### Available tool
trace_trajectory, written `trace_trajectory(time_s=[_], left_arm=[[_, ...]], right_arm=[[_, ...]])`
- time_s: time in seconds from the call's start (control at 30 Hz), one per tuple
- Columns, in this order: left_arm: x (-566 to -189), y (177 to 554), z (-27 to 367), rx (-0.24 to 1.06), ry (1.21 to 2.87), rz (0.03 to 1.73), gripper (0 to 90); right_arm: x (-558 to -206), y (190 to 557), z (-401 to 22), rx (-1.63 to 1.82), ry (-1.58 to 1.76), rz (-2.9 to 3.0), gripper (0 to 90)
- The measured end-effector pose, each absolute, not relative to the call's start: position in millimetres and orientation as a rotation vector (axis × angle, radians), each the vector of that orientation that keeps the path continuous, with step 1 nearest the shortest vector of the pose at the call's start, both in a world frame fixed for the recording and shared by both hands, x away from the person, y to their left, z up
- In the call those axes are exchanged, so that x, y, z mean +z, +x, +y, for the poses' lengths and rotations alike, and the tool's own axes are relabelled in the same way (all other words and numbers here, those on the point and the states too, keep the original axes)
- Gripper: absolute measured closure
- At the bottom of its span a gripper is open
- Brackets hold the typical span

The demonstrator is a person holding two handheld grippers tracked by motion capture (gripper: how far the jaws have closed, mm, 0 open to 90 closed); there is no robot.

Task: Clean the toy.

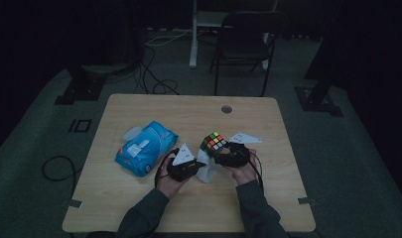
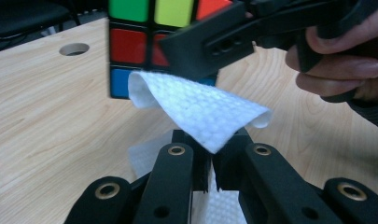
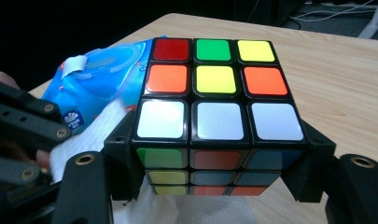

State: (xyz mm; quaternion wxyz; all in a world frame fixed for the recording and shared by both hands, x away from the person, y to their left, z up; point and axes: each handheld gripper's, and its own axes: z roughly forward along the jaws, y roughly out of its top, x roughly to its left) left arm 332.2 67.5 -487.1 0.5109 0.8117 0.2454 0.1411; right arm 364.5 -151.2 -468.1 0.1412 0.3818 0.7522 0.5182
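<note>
Tabletop [image 3: 345, 70]: cube [image 3: 217, 100] within right hand-held gripper [image 3: 217, 179].

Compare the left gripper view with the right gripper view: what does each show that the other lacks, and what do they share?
Left gripper view alone: the left hand-held gripper shut on a white wipe, the round hole in the table top, and the fingers of the person's right hand.

Right gripper view alone: the cube's top face with its white front row, and the blue wipe pack behind it.

Both: the puzzle cube clamped in the right hand-held gripper, the white wipe, and the wooden table.
</note>
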Motion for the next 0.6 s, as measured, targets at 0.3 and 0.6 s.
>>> trace_trajectory(time_s=[0.3,0.6], left_arm=[[-490,329,63,0.344,1.963,0.587,86.3],[-491,328,56,0.369,1.977,0.578,86.2]], right_arm=[[-471,364,-144,1.441,1.086,2.172,34.4],[-471,363,-138,1.430,1.077,2.167,34.4]])
